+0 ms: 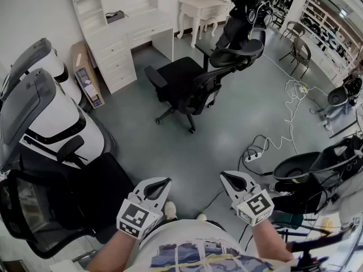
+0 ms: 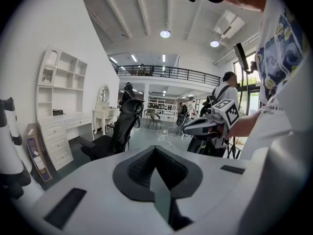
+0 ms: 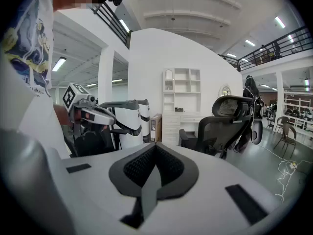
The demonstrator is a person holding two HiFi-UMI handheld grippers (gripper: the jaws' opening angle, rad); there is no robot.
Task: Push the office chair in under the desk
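A black mesh office chair [image 1: 190, 81] stands on the grey floor, out from the white desk [image 1: 127, 35] with drawers and shelves at the back left; its seat faces the desk. Both grippers are held low in front of the person, well short of the chair. My left gripper [image 1: 160, 187] is shut with nothing in it, and so is my right gripper [image 1: 229, 180]. The left gripper view looks past its closed jaws to the chair [image 2: 115, 133] and the desk [image 2: 63, 126]. In the right gripper view the chair [image 3: 230, 126] stands to the right of the desk [image 3: 181, 126].
White and grey chairs [image 1: 45, 112] and a black mesh chair [image 1: 51, 208] crowd the left. A power strip with cables [image 1: 255, 154] lies on the floor at right, beside more chairs [image 1: 317, 174]. A cardboard box [image 1: 85, 78] leans by the desk. A white dressing table [image 1: 204, 10] stands behind.
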